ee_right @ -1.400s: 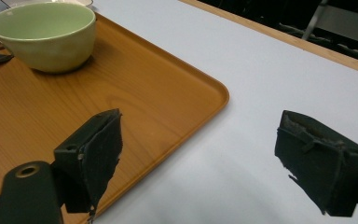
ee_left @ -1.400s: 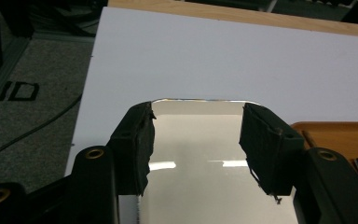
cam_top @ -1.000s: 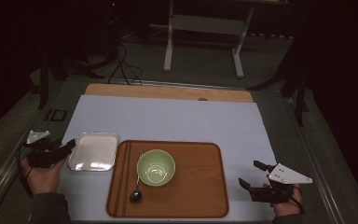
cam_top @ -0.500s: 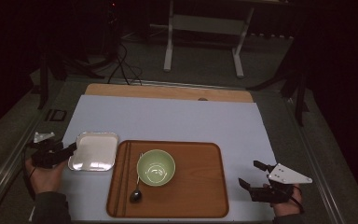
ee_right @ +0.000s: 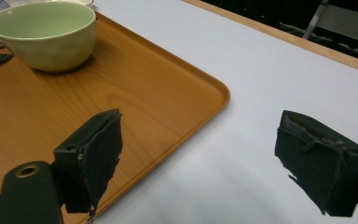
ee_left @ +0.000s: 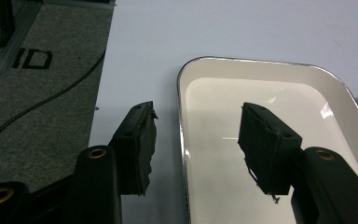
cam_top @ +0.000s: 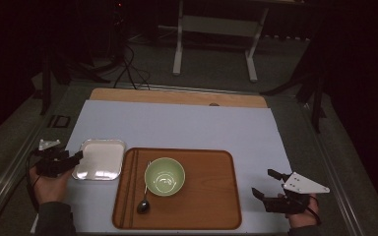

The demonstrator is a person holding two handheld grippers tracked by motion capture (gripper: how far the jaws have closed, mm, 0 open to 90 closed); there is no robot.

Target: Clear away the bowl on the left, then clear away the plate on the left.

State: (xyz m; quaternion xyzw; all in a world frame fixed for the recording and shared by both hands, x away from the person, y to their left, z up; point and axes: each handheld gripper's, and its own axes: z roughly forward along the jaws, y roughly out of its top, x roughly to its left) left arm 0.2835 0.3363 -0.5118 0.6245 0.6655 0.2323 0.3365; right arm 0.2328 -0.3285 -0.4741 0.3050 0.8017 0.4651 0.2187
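A shallow white tray (cam_top: 100, 160) lies on the pale mat left of a wooden tray (cam_top: 206, 196). My left gripper (cam_top: 76, 157) is at the white tray's left edge. In the left gripper view it (ee_left: 198, 116) is open and straddles the rim of the white tray (ee_left: 261, 88), one jaw over the mat and one over the tray's inside, neither pressing. A green bowl (cam_top: 164, 176) and a spoon (cam_top: 143, 204) sit on the wooden tray. My right gripper (cam_top: 263, 182) is open just right of the wooden tray, holding nothing. In its own view it (ee_right: 200, 126) spans the corner of the wooden tray (ee_right: 158, 93), with the bowl (ee_right: 44, 35) beyond.
Two thin dark sticks (cam_top: 132, 187) lie along the wooden tray's left side. The pale mat (cam_top: 187, 128) stretches to a wooden strip (cam_top: 177, 97) at the table's far edge. A cable (ee_left: 42, 100) runs over grey carpet left of the mat.
The left gripper has shifted slightly toward the white tray. The right gripper has not moved.
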